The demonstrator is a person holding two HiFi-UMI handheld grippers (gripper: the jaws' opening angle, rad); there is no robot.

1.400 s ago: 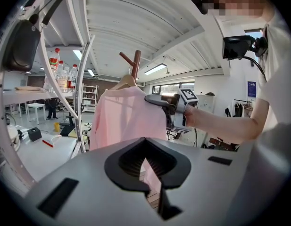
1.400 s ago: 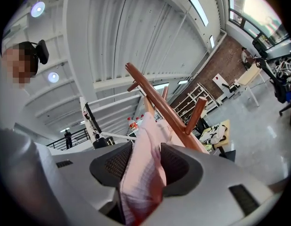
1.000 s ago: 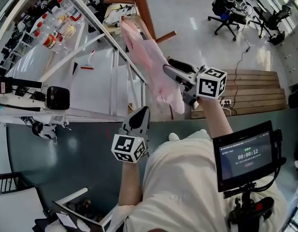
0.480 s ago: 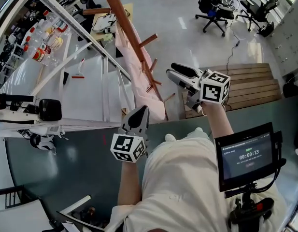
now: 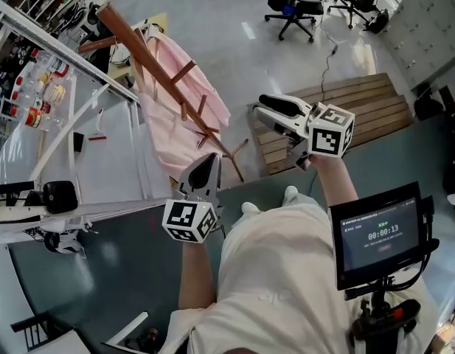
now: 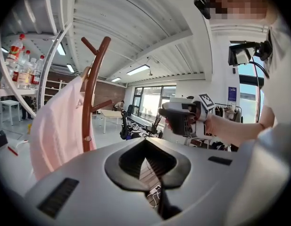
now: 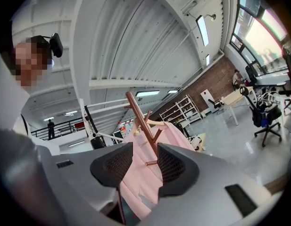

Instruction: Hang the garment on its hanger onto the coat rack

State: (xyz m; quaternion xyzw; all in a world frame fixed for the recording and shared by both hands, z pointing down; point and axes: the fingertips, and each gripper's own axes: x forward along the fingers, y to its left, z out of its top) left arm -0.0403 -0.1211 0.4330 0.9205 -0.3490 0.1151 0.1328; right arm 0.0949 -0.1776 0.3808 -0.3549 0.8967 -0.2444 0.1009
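Observation:
A pink garment (image 5: 172, 116) hangs on a pale wooden hanger (image 7: 151, 123) from the brown wooden coat rack (image 5: 150, 65), ahead and to the left of me. My right gripper (image 5: 258, 108) is open, held in the air to the right of the rack and clear of the cloth. Through its jaws I see the garment (image 7: 173, 135) and the rack pole (image 7: 138, 112) some way off. My left gripper (image 5: 209, 164) is shut on nothing, low near my body, just in front of the garment's hem. From the left gripper view the garment (image 6: 55, 126), the rack (image 6: 91, 102) and the right gripper (image 6: 163, 117) all show.
A white metal frame with bottles (image 5: 35, 87) runs along the left, with a black camera (image 5: 57, 195) on a bar. A wooden pallet (image 5: 360, 109) lies on the floor to the right. Office chairs (image 5: 293, 6) stand far back. A monitor on a stand (image 5: 378, 231) is at my right side.
The right gripper was against the pink garment one second ago; it has since let go and drawn back to the right. The garment now hangs on the rack. My view has shifted back.

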